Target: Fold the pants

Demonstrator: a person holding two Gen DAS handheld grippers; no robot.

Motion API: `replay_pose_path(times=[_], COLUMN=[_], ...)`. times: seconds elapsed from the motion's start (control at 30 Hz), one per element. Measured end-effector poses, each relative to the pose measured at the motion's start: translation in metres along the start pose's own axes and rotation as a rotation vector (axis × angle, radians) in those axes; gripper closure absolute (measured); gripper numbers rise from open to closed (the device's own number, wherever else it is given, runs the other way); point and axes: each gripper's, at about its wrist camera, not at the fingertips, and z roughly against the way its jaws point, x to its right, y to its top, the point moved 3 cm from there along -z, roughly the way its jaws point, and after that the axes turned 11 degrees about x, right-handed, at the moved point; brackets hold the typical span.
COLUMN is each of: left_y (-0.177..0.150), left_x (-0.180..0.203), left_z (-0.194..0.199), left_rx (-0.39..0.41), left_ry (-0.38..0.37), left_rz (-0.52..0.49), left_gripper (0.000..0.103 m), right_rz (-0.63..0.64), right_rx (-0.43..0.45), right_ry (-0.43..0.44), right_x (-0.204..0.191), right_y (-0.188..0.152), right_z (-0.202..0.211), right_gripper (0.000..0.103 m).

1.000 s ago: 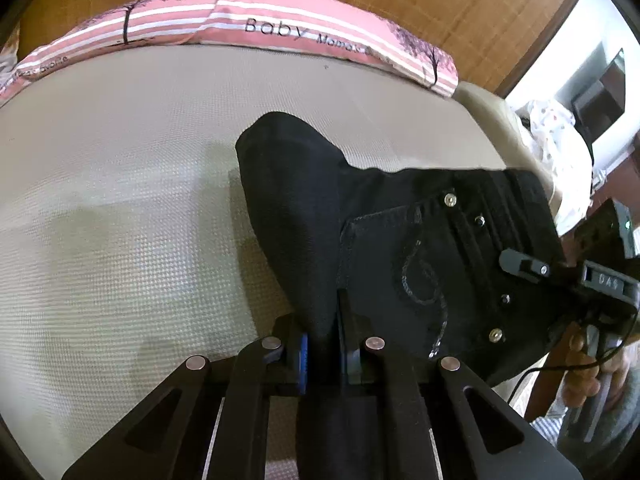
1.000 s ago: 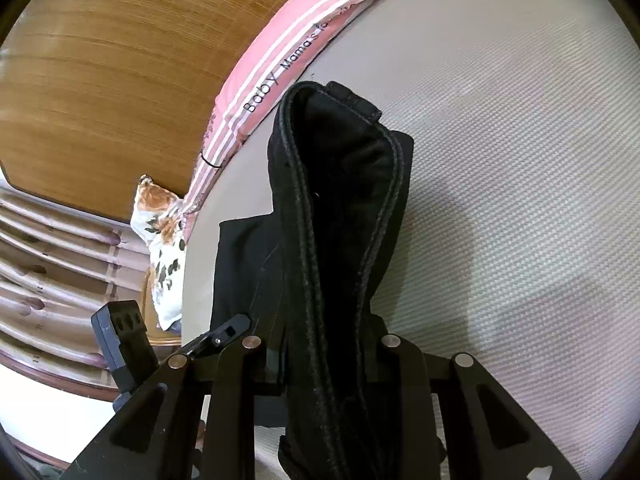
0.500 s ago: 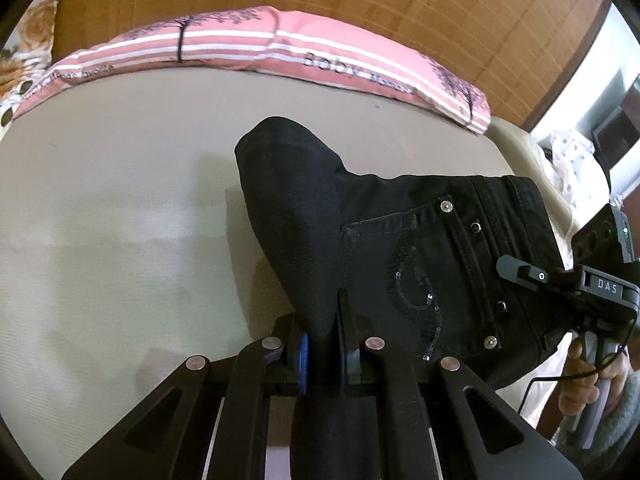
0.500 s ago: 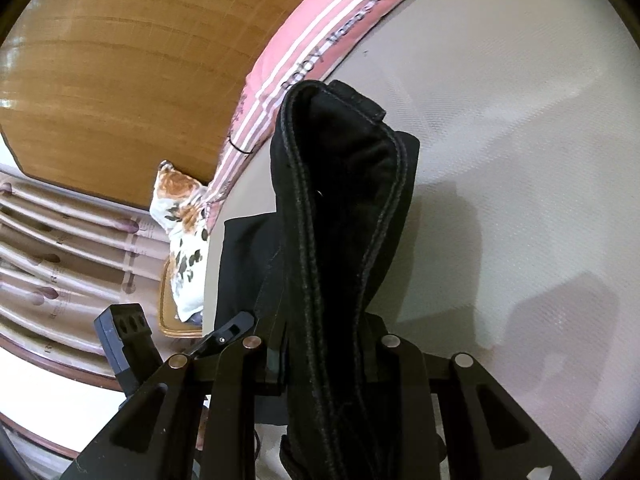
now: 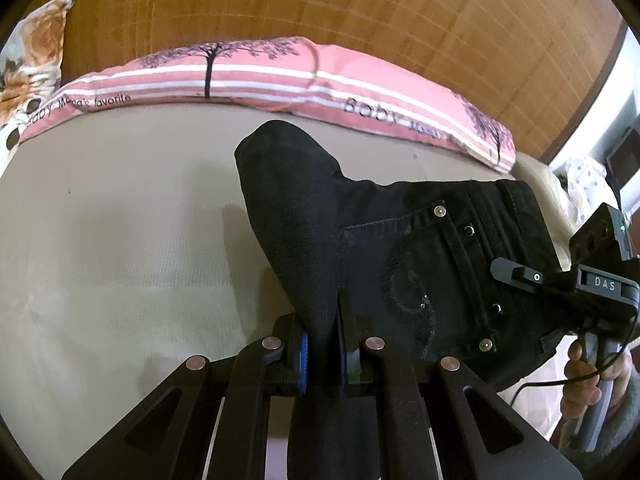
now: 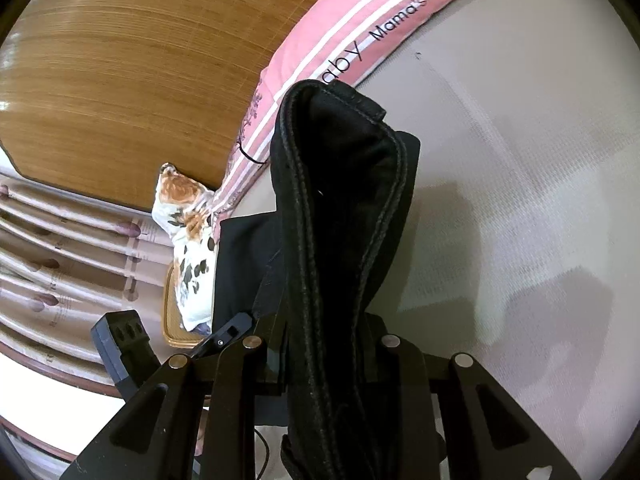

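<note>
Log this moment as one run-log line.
left gripper: shut on black pants | right gripper: shut on waistband | surface: bed

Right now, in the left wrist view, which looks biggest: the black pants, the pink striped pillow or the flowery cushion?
1. Black pants, though nearest the camera.
2. Pink striped pillow.
3. Flowery cushion, partly cut off by the frame.

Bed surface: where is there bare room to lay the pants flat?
Bare mattress lies left of the black pants, bordered by the pink pillow. In the right wrist view, more to their right. Crowded around the pants, both grippers clamped.
</note>
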Motion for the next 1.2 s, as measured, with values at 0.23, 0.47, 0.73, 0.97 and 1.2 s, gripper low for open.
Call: replay_pose_path(times=[0.23,0.47,0.73,0.97,1.2], left_y=[0.018,-0.006,-0.019,-0.036,-0.062], left_x=[-0.023,-0.048,-0.058,-0.046,-0.031], left_z=[-0.013,-0.049,-0.054,-0.033,-0.005], left_rx=[0.01,-0.063,-0.013,-0.001,0.023], left_ry=[0.012,0.086,0.168,0.26,0.324], left_rz=[0.032,0.019,-0.034,-0.114,-0.173], left_gripper=[0.092,0.081,0.043,0.042,0.042], right_rz=[-0.008,0.155,0.299,0.393,0.407], right_rx=[-0.01,-0.009,0.038,0.059,0.09], right_ry=[0.002,-0.199,-0.332,-0.396,-0.414], right_x=[-0.007,0.008,0.017,0.009,0.007], right_y=[0.012,0.0,-0.009,-0.019,-0.044], right_z=[-0.024,-0.044,-0.041,-0.016,0.017], right_gripper=[0.081,0.077,0.056,0.05,0.044])
